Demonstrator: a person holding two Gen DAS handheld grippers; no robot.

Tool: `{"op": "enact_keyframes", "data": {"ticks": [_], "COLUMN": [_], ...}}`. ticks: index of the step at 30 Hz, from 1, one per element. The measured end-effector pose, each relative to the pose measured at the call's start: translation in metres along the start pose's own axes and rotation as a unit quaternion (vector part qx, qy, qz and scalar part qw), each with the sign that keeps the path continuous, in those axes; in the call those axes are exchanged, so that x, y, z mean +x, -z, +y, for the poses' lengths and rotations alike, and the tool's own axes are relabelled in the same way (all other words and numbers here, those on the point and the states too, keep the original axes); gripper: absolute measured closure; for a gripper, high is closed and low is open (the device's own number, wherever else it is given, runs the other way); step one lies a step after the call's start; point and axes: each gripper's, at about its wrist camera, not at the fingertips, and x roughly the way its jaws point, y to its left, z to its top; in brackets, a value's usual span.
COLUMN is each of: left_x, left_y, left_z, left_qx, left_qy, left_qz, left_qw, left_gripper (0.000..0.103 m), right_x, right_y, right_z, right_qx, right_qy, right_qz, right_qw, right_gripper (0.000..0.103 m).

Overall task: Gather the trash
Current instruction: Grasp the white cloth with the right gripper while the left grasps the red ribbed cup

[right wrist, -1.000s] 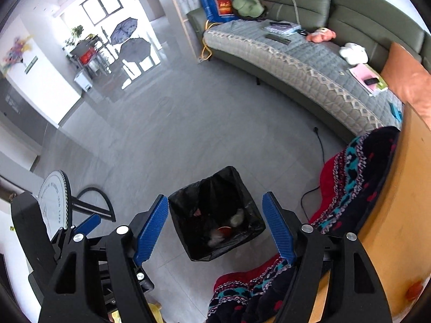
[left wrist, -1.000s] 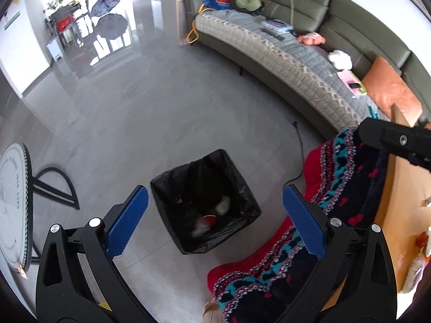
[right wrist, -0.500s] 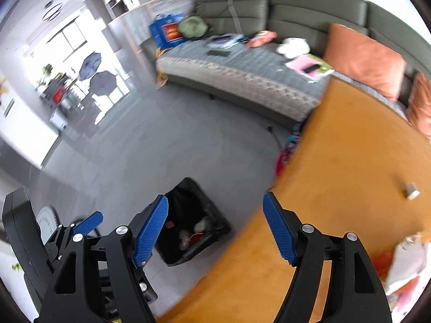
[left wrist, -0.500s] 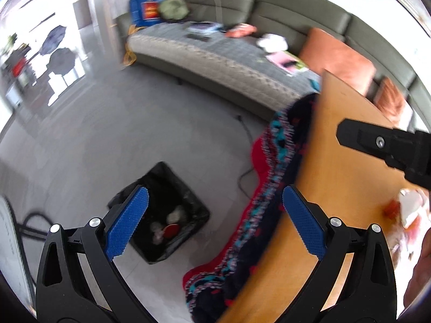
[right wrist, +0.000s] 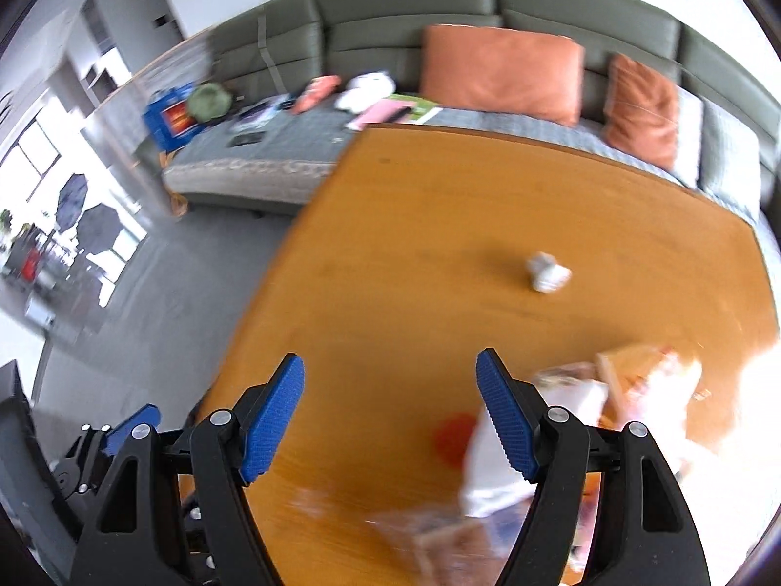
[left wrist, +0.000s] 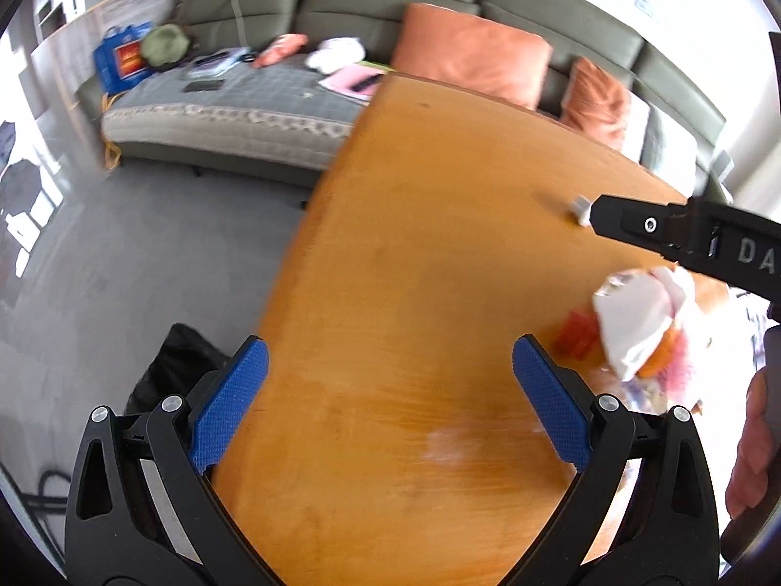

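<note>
My left gripper [left wrist: 388,405] is open and empty over the near left part of an orange wooden table [left wrist: 429,254]. My right gripper [right wrist: 390,415] is open and empty over the same table [right wrist: 415,268]. A white crumpled wrapper pile [left wrist: 639,322] with a red scrap [left wrist: 578,334] lies right of the left gripper; it shows blurred by the right finger in the right wrist view [right wrist: 493,459]. A small crumpled white paper [right wrist: 546,271] lies mid-table, also seen in the left wrist view [left wrist: 580,209]. The black-lined trash bin [left wrist: 171,371] stands on the floor left of the table.
A long green sofa [right wrist: 390,34] with orange cushions [right wrist: 503,73] and scattered items runs behind the table. Grey tiled floor [left wrist: 146,244] lies to the left. The right gripper's body [left wrist: 683,239] crosses the left wrist view at the right.
Both grippers have swung right and up, from over the bin and the patterned cloth on the floor to over the table. The trash pile has come into view. Both stay open.
</note>
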Motion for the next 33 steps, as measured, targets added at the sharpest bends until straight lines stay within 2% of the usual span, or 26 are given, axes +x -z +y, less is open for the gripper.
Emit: {"op": "enact_keyframes", "data": {"ticks": [7,14,16,17,18,19,20,21,23,26,33], "left_x": [0.015,0.025,0.027,0.028,0.03,0.032,0.033,0.034,0.038,0.048,0.073], "left_y": [-0.004,0.001,0.002,0.002,0.002,0.001,0.002,0.002,0.002,0.0,-0.004], "left_z": [-0.042,-0.056,-0.055,-0.056,-0.058,-0.06,-0.062,-0.064,-0.071,-0.085,-0.114], "left_qx": [0.028,0.039,0.038,0.04,0.042,0.044,0.047,0.051,0.062,0.083,0.13], "left_qy": [0.011,0.004,0.003,0.003,0.004,0.004,0.006,0.008,0.014,0.018,0.045], "left_qz": [0.015,0.028,0.031,0.034,0.036,0.038,0.039,0.041,0.045,0.053,0.072], "left_qw": [0.9994,0.9988,0.9988,0.9986,0.9985,0.9983,0.9981,0.9978,0.9969,0.995,0.9879], "left_gripper": [0.006,0.006,0.006,0.006,0.006,0.006,0.006,0.006,0.006,0.006,0.006], "right_x": [0.006,0.027,0.033,0.037,0.038,0.04,0.04,0.04,0.038,0.03,0.021], "right_y": [0.014,0.022,0.021,0.021,0.02,0.019,0.017,0.015,0.009,0.002,-0.009], "right_z": [-0.049,-0.068,-0.069,-0.068,-0.066,-0.065,-0.067,-0.072,-0.078,-0.082,-0.099], "right_qx": [0.023,0.052,0.054,0.048,0.037,0.028,0.031,0.043,0.055,0.056,0.07], "right_qy": [0.053,0.057,0.051,0.056,0.065,0.069,0.058,0.037,0.023,0.024,0.016], "right_qz": [0.014,0.037,0.047,0.053,0.053,0.054,0.054,0.055,0.047,0.024,0.0], "right_qw": [0.998,0.996,0.996,0.996,0.996,0.996,0.996,0.997,0.997,0.998,0.997], "right_gripper": [0.03,0.034,0.038,0.046,0.063,0.07,0.085,0.089,0.089,0.089,0.089]}}
